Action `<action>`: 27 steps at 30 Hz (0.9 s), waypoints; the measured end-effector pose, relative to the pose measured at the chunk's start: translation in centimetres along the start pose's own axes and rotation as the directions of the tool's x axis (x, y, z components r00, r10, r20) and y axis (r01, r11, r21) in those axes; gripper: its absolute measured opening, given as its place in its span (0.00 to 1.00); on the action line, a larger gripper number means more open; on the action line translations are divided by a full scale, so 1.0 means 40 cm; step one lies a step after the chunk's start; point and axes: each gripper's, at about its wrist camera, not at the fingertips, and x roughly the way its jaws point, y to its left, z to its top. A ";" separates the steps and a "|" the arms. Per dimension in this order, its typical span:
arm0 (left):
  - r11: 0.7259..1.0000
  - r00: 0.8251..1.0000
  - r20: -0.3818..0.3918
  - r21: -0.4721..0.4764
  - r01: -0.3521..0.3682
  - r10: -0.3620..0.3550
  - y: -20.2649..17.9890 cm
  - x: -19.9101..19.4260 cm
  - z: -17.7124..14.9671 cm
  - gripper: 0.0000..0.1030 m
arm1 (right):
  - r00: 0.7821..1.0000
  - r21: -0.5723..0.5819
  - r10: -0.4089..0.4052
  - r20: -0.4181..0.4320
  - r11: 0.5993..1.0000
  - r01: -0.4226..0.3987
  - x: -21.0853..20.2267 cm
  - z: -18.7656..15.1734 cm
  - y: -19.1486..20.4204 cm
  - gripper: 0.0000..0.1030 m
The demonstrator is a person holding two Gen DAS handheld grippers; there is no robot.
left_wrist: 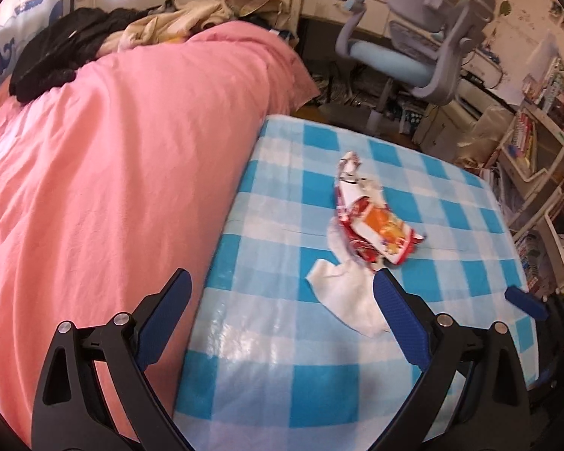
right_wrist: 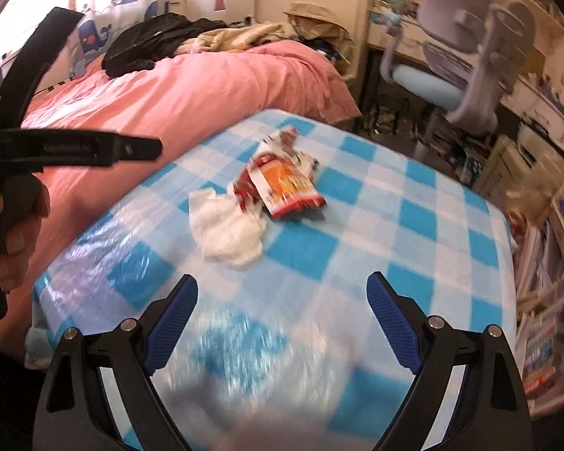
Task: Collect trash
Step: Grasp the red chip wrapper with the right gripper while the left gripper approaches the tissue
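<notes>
Currently, both grippers are released, with nothing between the fingers of either.

Left gripper (left_wrist: 282,282): jaws spread wide, blue-padded fingers raised over the near part of the table. Its left finger stands over the pink duvet (left_wrist: 105,158); the tip of its right finger overlaps the near-right edge of the white tissue (left_wrist: 344,293) in the left wrist view. Actual contact with the tissue cannot be determined.

Right gripper (right_wrist: 282,285): jaws spread wide, positioned above the near edge of the blue-and-white checked tablecloth (right_wrist: 413,210), well short of the trash. The near part of the cloth is motion-blurred in the right wrist view.

Trash location: a crumpled red-and-orange snack wrapper (right_wrist: 282,184) lies near the middle of the tabletop. The white tissue lies touching it on the near-left side, partly tucked under the wrapper's edge. In the left wrist view a second, narrower strip of red-and-white wrapper (left_wrist: 347,173) extends from the far end of the main wrapper; whether it is a separate piece cannot be told.

Surroundings: the bed with the pink duvet runs along the left side of the table, with dark and beige clothing (left_wrist: 56,56) piled at its far end. A grey-and-blue desk chair (left_wrist: 413,45) stands at far right. In the right wrist view, a hand (right_wrist: 15,240) grips the handle of the left gripper at the left edge.
</notes>
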 end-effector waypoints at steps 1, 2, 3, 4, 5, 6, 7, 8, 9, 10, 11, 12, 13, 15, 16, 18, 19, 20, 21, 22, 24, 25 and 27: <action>1.000 1.000 -0.005 -0.012 -0.003 0.003 0.006 0.008 0.008 0.91 | 1.000 0.001 0.009 -0.004 1.000 -0.009 0.025 0.013 -0.020 0.85; 1.000 1.000 -0.007 -0.021 -0.002 0.001 0.009 0.010 0.012 0.91 | 1.000 0.003 0.017 -0.007 1.000 -0.017 0.044 0.022 -0.019 0.85; 0.999 1.000 -0.007 -0.034 0.005 -0.005 0.012 0.013 0.019 0.91 | 1.000 0.007 0.024 -0.008 1.000 -0.024 0.060 0.030 -0.027 0.85; 0.999 1.000 -0.004 -0.041 0.012 -0.012 0.012 0.015 0.027 0.91 | 0.999 0.011 0.030 -0.009 0.999 -0.030 0.080 0.040 -0.039 0.85; 0.999 1.000 -0.001 -0.042 0.014 -0.014 0.009 0.014 0.030 0.91 | 0.999 0.016 0.035 -0.013 0.999 -0.034 0.102 0.049 -0.058 0.85; 0.999 1.000 0.003 -0.044 0.017 -0.017 0.005 0.014 0.038 0.91 | 0.999 0.021 0.037 -0.013 0.999 -0.037 0.118 0.058 -0.068 0.85; 0.999 1.000 0.008 -0.046 0.019 -0.018 0.002 0.013 0.045 0.91 | 0.999 0.027 0.039 -0.009 0.999 -0.039 0.135 0.068 -0.081 0.85; 0.998 1.000 0.014 -0.053 0.021 -0.020 0.001 0.013 0.054 0.91 | 0.999 0.033 0.039 -0.003 0.999 -0.039 0.151 0.081 -0.097 0.85; 0.998 1.000 0.019 -0.065 0.024 -0.023 0.001 0.012 0.063 0.91 | 0.999 0.037 0.037 0.002 0.999 -0.037 0.161 0.090 -0.111 0.85; 0.997 0.999 0.023 -0.076 0.027 -0.025 0.003 0.012 0.070 0.91 | 0.999 0.042 0.038 0.008 0.998 -0.038 0.175 0.101 -0.127 0.85; 0.995 0.999 0.026 -0.091 0.030 -0.027 0.006 0.012 0.078 0.91 | 0.999 0.049 0.041 0.011 0.998 -0.042 0.194 0.114 -0.141 0.85; 0.994 0.999 0.030 -0.105 0.033 -0.030 0.011 0.014 0.087 0.91 | 0.999 0.054 0.042 0.011 0.998 -0.042 0.210 0.125 -0.151 0.85; 0.993 0.999 0.032 -0.115 0.035 -0.032 0.015 0.017 0.094 0.91 | 0.999 0.057 0.041 0.010 0.998 -0.041 0.226 0.134 -0.167 0.85; 0.992 0.999 0.034 -0.121 0.034 -0.030 0.019 0.023 0.104 0.91 | 0.999 0.059 0.044 0.006 0.997 -0.044 0.258 0.152 -0.199 0.85; 0.992 0.999 0.033 -0.124 0.032 -0.028 0.021 0.028 0.109 0.91 | 0.999 0.067 0.044 0.001 0.997 -0.044 0.278 0.161 -0.233 0.85; 0.991 0.999 0.027 -0.129 0.030 -0.027 0.026 0.040 0.114 0.91 | 0.999 0.086 0.052 -0.004 0.995 -0.051 0.303 0.176 -0.246 0.85; 0.991 0.999 0.024 -0.129 0.027 -0.024 0.027 0.044 0.115 0.91 | 0.998 0.102 0.057 -0.016 0.993 -0.055 0.325 0.181 -0.281 0.83; 0.992 1.000 0.019 -0.126 0.022 -0.020 0.027 0.051 0.115 0.91 | 0.997 0.110 0.069 -0.026 0.992 -0.065 0.338 0.182 -0.294 0.77; 0.993 1.000 0.015 -0.120 0.016 -0.014 0.027 0.057 0.115 0.91 | 0.995 0.121 0.085 -0.046 0.990 -0.079 0.354 0.181 -0.315 0.57; 0.993 1.000 0.010 -0.114 0.011 -0.010 0.025 0.062 0.115 0.91 | 0.991 0.138 0.108 -0.075 0.986 -0.097 0.373 0.175 -0.342 0.44; 0.996 1.000 -0.001 -0.094 0.000 0.000 0.021 0.072 0.111 0.91 | 0.990 0.134 0.119 -0.073 0.985 -0.109 0.373 0.158 -0.373 0.42; 0.996 1.000 -0.006 -0.086 -0.003 0.003 0.020 0.076 0.108 0.91 | 0.989 0.124 0.122 -0.078 0.986 -0.112 0.362 0.150 -0.377 0.37; 0.998 1.000 -0.021 -0.066 -0.005 0.004 0.011 0.085 0.099 0.91 | 0.987 0.123 0.139 -0.075 0.984 -0.129 0.329 0.144 -0.384 0.30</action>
